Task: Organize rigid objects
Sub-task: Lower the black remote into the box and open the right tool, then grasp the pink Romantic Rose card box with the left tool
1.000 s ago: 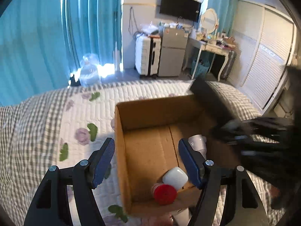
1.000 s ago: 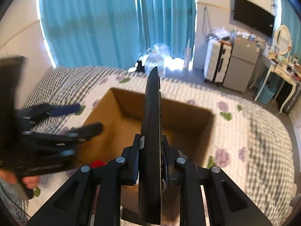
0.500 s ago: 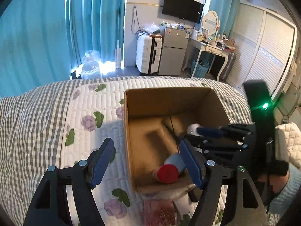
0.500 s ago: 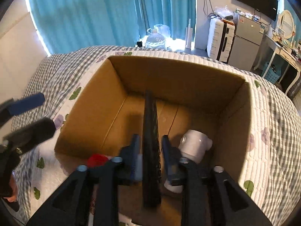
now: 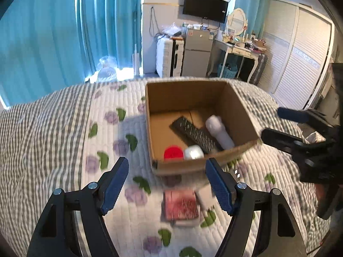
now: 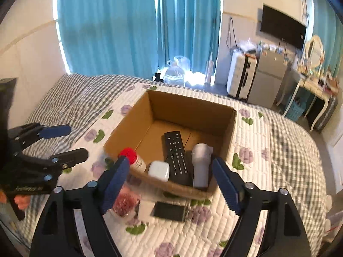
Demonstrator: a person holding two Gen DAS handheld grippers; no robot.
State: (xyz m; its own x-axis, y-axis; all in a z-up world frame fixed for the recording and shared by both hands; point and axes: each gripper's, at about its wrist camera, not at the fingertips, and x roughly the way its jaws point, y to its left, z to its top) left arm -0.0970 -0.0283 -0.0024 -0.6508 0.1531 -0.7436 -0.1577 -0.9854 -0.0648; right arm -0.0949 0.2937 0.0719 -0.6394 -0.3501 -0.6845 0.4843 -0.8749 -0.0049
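An open cardboard box (image 5: 154, 111) (image 6: 232, 128) sits on the bed. Inside lie a black remote (image 5: 194, 133) (image 6: 176, 156), a white cylindrical device (image 5: 220, 131) (image 6: 200, 167), a small white case (image 5: 193, 152) (image 6: 159, 170) and a red-capped bottle (image 5: 173, 152) (image 6: 130, 155). My left gripper (image 5: 167, 187) is open and empty, above a pink sparkly box (image 5: 181, 204) (image 6: 126, 201) in front of the cardboard box. My right gripper (image 6: 169, 187) is open and empty just above the box's near wall. A dark flat object (image 6: 170, 212) and a white block (image 6: 145, 211) lie below it.
The bed has a white floral quilt (image 5: 120, 141) over a grey checked cover (image 5: 42, 128). Teal curtains, a suitcase, a small fridge (image 5: 197, 53) and a dressing table stand beyond the bed. The right gripper shows at the right of the left wrist view (image 5: 287, 126).
The right gripper lowered the black remote into the box, let it go and pulled back open. The left gripper drew back toward me, away from the box.
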